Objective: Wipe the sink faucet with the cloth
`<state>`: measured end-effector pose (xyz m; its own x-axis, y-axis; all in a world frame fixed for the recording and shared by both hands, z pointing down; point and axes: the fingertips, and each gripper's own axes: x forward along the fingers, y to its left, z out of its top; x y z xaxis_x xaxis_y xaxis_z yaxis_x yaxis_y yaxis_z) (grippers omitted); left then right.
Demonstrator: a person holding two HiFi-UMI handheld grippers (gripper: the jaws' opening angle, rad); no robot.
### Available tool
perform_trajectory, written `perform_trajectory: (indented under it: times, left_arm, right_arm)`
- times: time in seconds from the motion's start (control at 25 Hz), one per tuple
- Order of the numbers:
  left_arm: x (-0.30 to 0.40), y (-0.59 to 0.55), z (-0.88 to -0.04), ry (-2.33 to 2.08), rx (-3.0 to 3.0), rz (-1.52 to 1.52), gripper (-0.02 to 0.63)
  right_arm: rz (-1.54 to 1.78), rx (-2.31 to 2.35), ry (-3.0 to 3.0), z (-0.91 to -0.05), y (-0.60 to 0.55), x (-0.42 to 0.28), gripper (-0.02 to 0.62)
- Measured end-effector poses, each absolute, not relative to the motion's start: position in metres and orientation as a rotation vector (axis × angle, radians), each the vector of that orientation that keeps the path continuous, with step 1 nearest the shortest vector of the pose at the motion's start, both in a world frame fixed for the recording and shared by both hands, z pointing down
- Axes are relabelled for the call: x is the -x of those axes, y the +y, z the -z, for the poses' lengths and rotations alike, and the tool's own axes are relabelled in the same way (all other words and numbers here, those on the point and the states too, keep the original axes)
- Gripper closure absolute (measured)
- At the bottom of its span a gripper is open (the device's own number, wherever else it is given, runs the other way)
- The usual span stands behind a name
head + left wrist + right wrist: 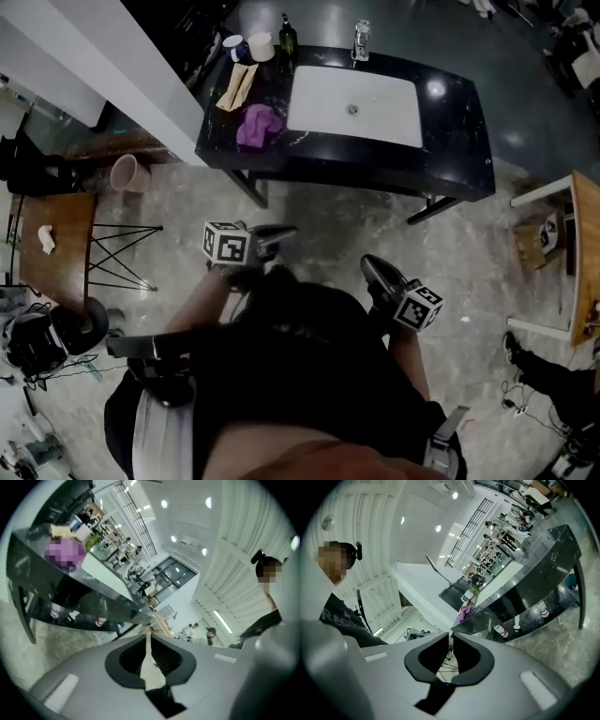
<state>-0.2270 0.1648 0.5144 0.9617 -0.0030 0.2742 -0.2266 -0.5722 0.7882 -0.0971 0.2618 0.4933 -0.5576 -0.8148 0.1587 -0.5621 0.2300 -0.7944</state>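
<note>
No lettering can be read anywhere around the black counter (450,141). Bottles (541,610) beneath it wear banded labels too small to make out. The two marker cubes (226,243) in front of it show only black-and-white square patterns, with no words or numbers.

Grey marbled stone floor (328,220), glossy black counter (452,122) upper centre, brown wooden table (67,234) at left, white wall (94,66) upper left
</note>
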Motion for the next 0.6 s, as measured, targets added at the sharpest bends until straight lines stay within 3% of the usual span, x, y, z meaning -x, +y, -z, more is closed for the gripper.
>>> perform_trajectory:
  times: [0.24, 0.36, 0.6]
  left_arm:
    - [0.293, 0.007, -0.522, -0.815, -2.234, -0.411, 0.539]
    - [0.3, -0.056, -0.535, -0.957, -2.251, -0.563, 0.46]
    - [0.287, -0.158, -0.581, -1.053, -2.262, -0.908, 0.412]
  right_arm:
    - [1.271, 1.308, 2.155, -0.5, 0.235, 0.092, 0.551]
    - [1.249, 1.379, 2.119, -0.496, 0.215, 0.08, 0.551]
    - [1.248, 1.484, 2.021, -0.5, 0.172, 0.062, 0.552]
